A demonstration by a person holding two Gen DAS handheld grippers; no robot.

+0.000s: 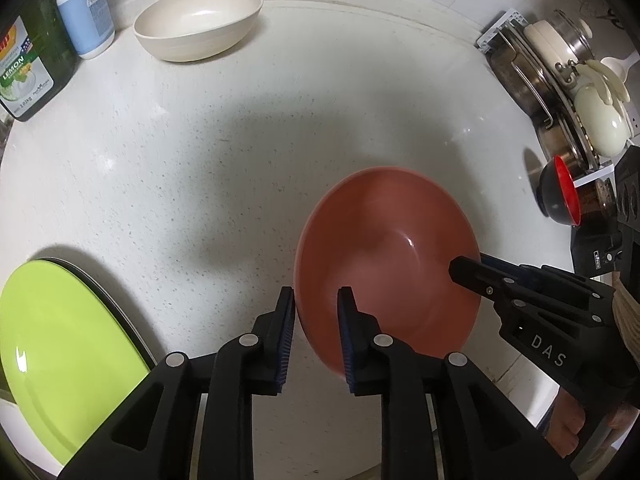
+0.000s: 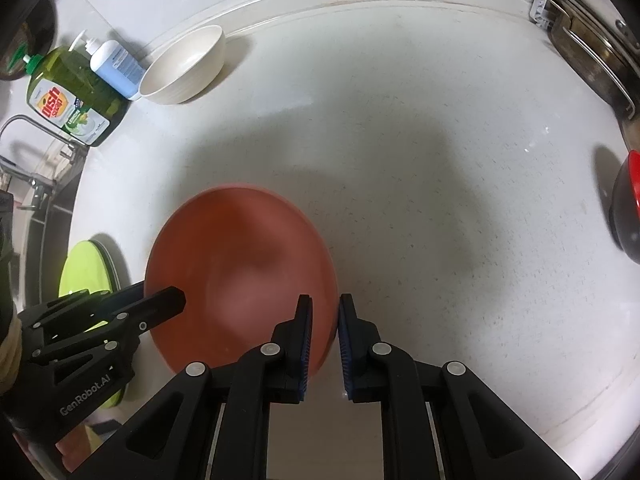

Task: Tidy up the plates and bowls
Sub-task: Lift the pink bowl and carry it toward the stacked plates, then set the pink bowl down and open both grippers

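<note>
Terracotta bowl (image 1: 384, 268) is held above the white counter (image 1: 200, 160): its left rim is straddled by the left gripper (image 1: 316, 300), its right rim by the right gripper (image 2: 324, 312), both narrowly gapped, angled downward.

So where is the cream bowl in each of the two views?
Left wrist view: the cream bowl is at the top, left of centre, just right of the blue bottle.
Right wrist view: the cream bowl is in the upper left, again just right of the blue bottle.
Shared landmark: the red bowl, with a gripper at each side of its rim, low in both pictures.
</note>
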